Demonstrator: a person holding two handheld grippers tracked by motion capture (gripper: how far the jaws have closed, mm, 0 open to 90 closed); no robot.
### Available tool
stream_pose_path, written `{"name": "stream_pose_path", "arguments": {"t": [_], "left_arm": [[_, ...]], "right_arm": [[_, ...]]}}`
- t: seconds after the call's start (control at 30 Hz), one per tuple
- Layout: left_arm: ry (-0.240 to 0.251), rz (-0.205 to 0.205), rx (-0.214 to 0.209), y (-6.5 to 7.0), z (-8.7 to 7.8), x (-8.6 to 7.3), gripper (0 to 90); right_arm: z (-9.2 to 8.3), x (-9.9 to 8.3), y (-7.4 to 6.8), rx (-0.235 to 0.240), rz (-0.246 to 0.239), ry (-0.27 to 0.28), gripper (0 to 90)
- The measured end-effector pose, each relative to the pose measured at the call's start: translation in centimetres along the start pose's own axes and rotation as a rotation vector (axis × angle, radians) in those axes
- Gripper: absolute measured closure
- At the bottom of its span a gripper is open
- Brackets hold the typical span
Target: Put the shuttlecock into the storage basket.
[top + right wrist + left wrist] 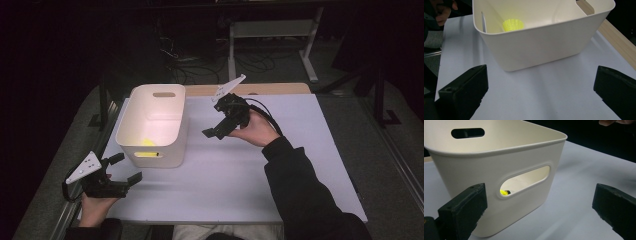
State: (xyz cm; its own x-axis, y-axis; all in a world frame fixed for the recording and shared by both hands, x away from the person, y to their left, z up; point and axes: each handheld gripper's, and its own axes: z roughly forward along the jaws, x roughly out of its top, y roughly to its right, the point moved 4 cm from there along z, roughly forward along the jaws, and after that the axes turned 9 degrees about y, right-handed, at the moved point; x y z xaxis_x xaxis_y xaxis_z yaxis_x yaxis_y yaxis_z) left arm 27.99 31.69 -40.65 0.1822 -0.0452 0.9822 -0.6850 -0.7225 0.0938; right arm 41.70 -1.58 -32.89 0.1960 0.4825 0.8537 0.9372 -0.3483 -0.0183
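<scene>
Left claw (122, 169): jaws wide apart, empty, low over the near-left corner of the table (240, 185), just near of the bin (155, 125) and not touching it. In the left gripper view the bin's near wall sits between the jaws, handle slot facing the camera.

Right claw (217, 131): jaws also spread, nothing in them. Held up off the table just right of the bin, tilted down toward it, grey plate sticking up on top. Right hand (257, 129) wraps the body, cable looping off behind.

Bin: white plastic, upright, far-left part of the white table top, handle slots in the near and far walls.

Yellow shuttlecock (513, 24): inside the bin, on the bottom by the near wall. Mesh skirt visible in the right gripper view; a yellow sliver shows through the near slot in the left gripper view.

Both claws well apart from each other, bin between them.
</scene>
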Motion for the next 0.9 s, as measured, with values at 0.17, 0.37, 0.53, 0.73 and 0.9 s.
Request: {"name": "stream_pose_path", "arguments": {"t": [0.17, 0.37, 0.53, 0.73, 0.9], "left_arm": [[0.000, -0.002, -0.002, 0.0, 0.0, 0.0, 0.0], [0.000, -0.002, -0.002, 0.0, 0.0, 0.0, 0.0], [-0.002, 0.000, -0.001, 0.0, 0.0, 0.0, 0.0], [0.002, -0.003, 0.004, 0.0, 0.0, 0.0, 0.0], [0.001, -0.003, 0.004, 0.0, 0.0, 0.0, 0.0]], "right_arm": [[-0.6, -0.5, 0.1, 0.000, 0.012, 0.006, 0.0], [-1.3, -0.9, 0.0, -0.005, 0.017, 0.019, 0.0], [-1.7, -1.4, 0.1, -0.020, 0.022, 0.015, 0.0], [-2.2, -2.5, 0.4, -0.034, 0.044, 0.016, 0.0], [-2.8, -3.2, 0.7, -0.044, 0.056, 0.027, 0.0]]}}
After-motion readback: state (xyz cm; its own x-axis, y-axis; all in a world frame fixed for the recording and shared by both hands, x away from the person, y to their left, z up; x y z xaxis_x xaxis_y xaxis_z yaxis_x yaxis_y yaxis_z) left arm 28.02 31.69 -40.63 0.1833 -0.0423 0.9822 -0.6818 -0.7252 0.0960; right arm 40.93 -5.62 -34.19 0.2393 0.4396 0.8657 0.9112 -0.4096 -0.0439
